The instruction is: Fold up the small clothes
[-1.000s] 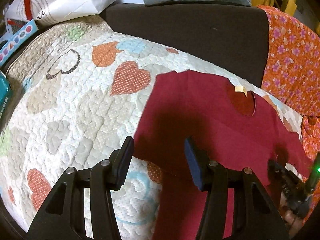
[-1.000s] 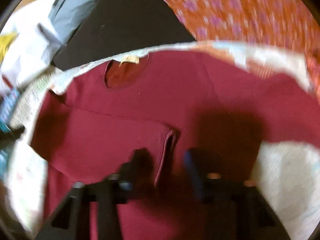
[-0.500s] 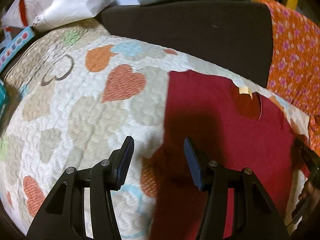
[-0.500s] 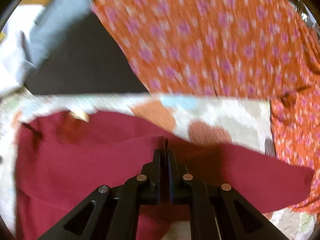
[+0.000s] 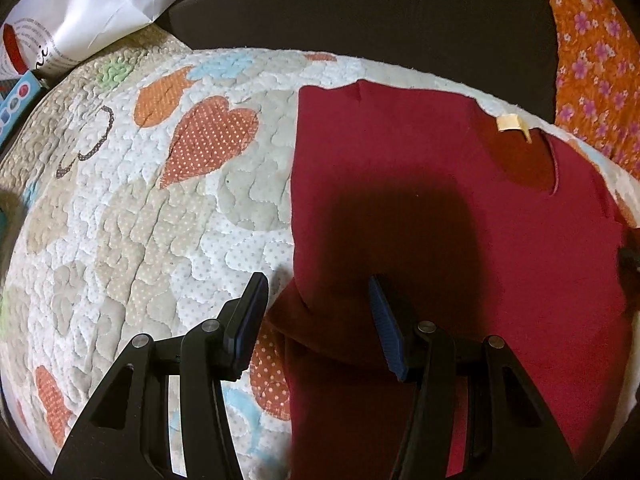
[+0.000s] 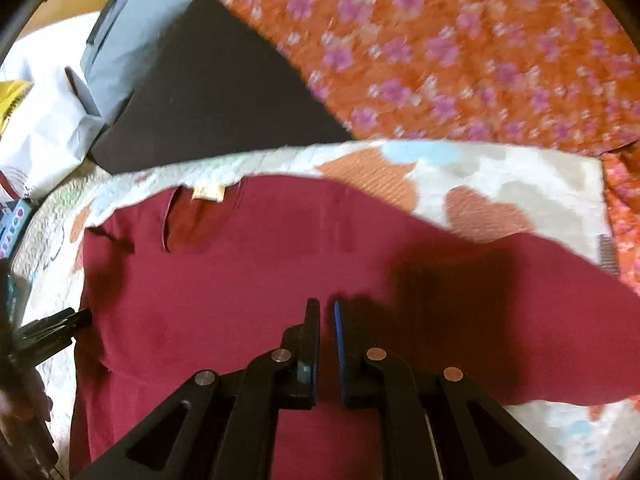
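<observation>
A dark red shirt (image 5: 460, 220) lies flat on a heart-patterned quilt (image 5: 160, 220), neck label (image 5: 508, 123) at the far side. My left gripper (image 5: 316, 304) hangs open just above the shirt's near-left edge, one finger over the quilt and the other over the cloth. In the right wrist view the shirt (image 6: 224, 292) fills the middle, and one sleeve (image 6: 560, 332) stretches out to the right. My right gripper (image 6: 326, 312) is shut over the shirt's body, a thin pinch of red cloth between its pads. The left gripper's fingers (image 6: 60, 324) show at that view's left edge.
Beyond the quilt's far edge is a dark cushion (image 5: 380, 20). An orange flowered cloth (image 6: 460, 48) lies at the right, a white paper bag (image 5: 92, 12) and a blue box (image 5: 16, 108) at the far left. A person's hand (image 6: 20, 400) shows at the left.
The left gripper came down closer to the shirt's left edge, still open. The right gripper, open over the folded-in sleeve a second ago, shut on it and drew it out to the right.
</observation>
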{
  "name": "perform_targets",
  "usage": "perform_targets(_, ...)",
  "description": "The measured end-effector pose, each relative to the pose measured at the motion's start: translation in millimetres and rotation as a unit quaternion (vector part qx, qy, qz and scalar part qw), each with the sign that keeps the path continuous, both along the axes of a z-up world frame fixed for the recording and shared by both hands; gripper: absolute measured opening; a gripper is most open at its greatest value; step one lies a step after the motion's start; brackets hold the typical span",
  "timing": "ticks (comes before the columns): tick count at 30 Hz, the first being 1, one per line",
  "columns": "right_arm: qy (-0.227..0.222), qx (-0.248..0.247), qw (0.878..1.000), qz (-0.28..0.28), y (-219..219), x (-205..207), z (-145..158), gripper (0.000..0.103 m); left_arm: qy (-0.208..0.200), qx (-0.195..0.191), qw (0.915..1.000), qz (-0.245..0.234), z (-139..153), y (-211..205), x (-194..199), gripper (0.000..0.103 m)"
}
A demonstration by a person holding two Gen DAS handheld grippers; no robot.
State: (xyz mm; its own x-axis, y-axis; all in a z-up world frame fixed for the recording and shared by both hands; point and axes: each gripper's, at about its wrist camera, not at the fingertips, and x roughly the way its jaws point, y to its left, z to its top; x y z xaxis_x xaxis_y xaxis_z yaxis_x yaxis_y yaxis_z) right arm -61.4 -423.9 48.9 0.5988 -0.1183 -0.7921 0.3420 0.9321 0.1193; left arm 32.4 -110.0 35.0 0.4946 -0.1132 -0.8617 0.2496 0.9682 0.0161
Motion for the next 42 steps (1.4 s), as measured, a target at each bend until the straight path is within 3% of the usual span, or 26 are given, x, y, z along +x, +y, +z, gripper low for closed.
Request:
perform_targets(4, -0.012, -0.011, 1.0, -0.019, -13.4, 9.0, -9.2, 0.006, 0.005, -0.006, 0.9999, 0.009, -3.0, 1.8, 5.2, 0.056)
perform_targets(7, 0.011, -0.032, 0.999, -0.029, -10.3, 7.9, 0.8, 0.007, 0.0, 0.0, 1.0, 0.009, -1.4, 0.9, 3.7, 0.056)
perform_targets(12, 0.0, -0.008, 1.0, -0.012, -7.5, -22.2, 9.6, 0.01, -0.007, 0.012, 0.9999, 0.006, -0.4, -1.5, 0.1, 0.056)
perform_targets(16, 0.015, -0.003, 1.0, -0.008, 0.6, -31.2, -11.0, 0.014, -0.011, 0.017, 0.9998, 0.006, 2.9, -2.7, -4.0, 0.056)
perform_targets(20, 0.004, 0.003, 1.0, -0.011, -1.7, -37.8, -9.8, 0.015, -0.02, -0.001, 0.9998, 0.006, 17.9, 0.2, -11.3, 0.056)
perform_targets(22, -0.008, 0.029, 0.999, -0.019, -9.5, -53.1, -2.8, 0.018, -0.021, -0.018, 0.9996, 0.005, 25.2, 0.9, -14.4, 0.056)
perform_targets(26, -0.029, 0.065, 0.994, -0.085, -35.9, -100.8, -2.8, 0.045, -0.017, -0.046, 0.9988, -0.004, 33.1, -5.3, -21.3, 0.056)
perform_targets(28, -0.024, 0.077, 0.99, -0.118, -53.6, -124.8, -9.0, 0.046, -0.012, -0.046, 0.9988, -0.009, 32.4, -9.9, -24.0, 0.056)
perform_targets(36, -0.059, 0.142, 0.949, -0.275, -142.9, -220.6, -25.6, 0.047, -0.008, -0.046, 0.9986, -0.027, 28.9, -23.2, -30.1, 0.056)
perform_targets(42, -0.127, 0.236, 0.908, -0.323, -195.4, -237.7, -45.1, 0.047, 0.0, -0.038, 0.9989, -0.028, 22.4, -27.0, -28.2, 0.056)
